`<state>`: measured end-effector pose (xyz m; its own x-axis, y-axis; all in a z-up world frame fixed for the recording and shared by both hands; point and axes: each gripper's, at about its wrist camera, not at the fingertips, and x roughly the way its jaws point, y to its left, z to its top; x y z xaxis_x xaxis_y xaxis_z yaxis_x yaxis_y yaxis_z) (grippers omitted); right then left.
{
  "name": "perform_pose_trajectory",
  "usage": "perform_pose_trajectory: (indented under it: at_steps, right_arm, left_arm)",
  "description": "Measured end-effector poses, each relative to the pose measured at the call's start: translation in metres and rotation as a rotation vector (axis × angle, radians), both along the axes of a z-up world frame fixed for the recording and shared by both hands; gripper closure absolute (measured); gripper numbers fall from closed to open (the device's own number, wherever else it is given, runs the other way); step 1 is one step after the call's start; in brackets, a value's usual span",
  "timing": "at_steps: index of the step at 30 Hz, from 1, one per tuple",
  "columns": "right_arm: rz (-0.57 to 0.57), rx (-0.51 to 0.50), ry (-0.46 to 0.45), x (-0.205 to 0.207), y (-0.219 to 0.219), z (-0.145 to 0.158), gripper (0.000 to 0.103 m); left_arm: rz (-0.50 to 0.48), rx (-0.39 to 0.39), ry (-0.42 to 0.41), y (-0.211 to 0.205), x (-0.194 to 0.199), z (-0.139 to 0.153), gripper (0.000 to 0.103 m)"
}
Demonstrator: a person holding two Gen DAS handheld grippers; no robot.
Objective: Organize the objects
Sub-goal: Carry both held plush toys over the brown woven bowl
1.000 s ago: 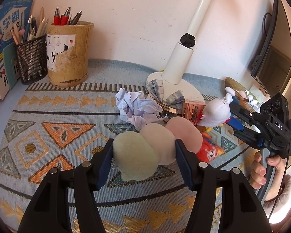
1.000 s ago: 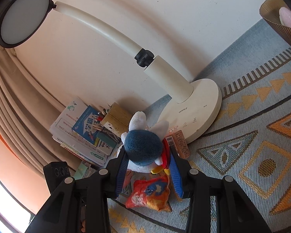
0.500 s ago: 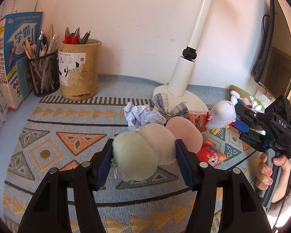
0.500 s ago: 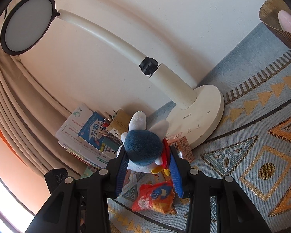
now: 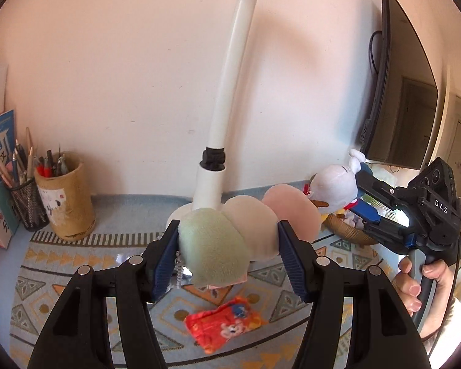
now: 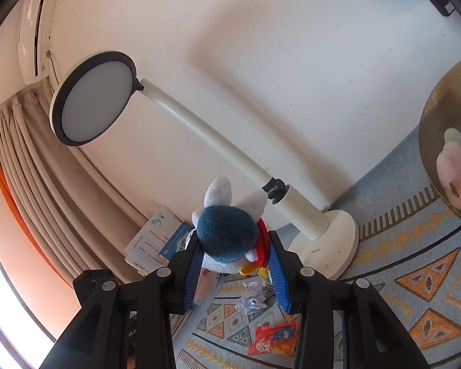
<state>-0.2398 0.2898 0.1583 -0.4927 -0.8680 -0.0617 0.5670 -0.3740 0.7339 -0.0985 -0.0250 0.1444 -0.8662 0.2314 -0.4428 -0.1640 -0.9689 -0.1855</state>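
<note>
Plush, three-lobed dumpling toy (image 5: 230,240) is clamped in the left gripper (image 5: 227,258) above the patterned mat (image 5: 46,292); its underside is hidden. A duck toy (image 6: 230,240) is pinched in the right gripper (image 6: 233,270), face unseen. The basket (image 6: 430,141) is cut off at the frame edge.

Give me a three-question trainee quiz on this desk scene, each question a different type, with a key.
1. True or false: the left gripper is open and holds nothing.
2. The right gripper holds: A) red packet B) duck plush C) paper ball.
3. Fill in: the red packet lies on the ____.

Key: 1 false, it is shut on the dango plush. 2 B, the duck plush. 3 mat.
</note>
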Motion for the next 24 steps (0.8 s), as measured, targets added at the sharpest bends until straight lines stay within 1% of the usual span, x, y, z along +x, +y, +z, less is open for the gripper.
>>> perform_pose_trajectory:
  at_steps: [3,6,11,15,18,20,24]
  right_arm:
    - [-0.051,-0.005,0.032,-0.004,0.034,0.019,0.063]
    - [-0.120,-0.003,0.051,-0.008,0.069,0.032,0.063]
    - [-0.241,0.016,0.055,-0.018,0.126,0.042,0.063]
    - [-0.297,0.019,0.031,-0.029,0.164,0.037,0.063]
    - [-0.332,0.032,0.002,-0.036,0.188,0.031,0.063]
    - [-0.357,0.046,-0.021,-0.041,0.200,0.024,0.063]
    - [-0.384,0.067,-0.061,-0.054,0.221,0.010,0.063]
  left_arm:
    - [-0.029,0.017,0.022,0.029,-0.020,0.017,0.044]
    - [-0.063,0.013,0.044,0.063,-0.041,0.033,0.044]
    - [-0.119,0.004,0.055,0.122,-0.084,0.053,0.043]
    - [-0.168,0.009,0.027,0.165,-0.123,0.057,0.043]
    - [-0.204,0.033,0.001,0.190,-0.153,0.054,0.043]
    - [-0.212,0.022,-0.009,0.206,-0.171,0.051,0.043]
    - [-0.239,0.033,-0.036,0.229,-0.201,0.041,0.043]
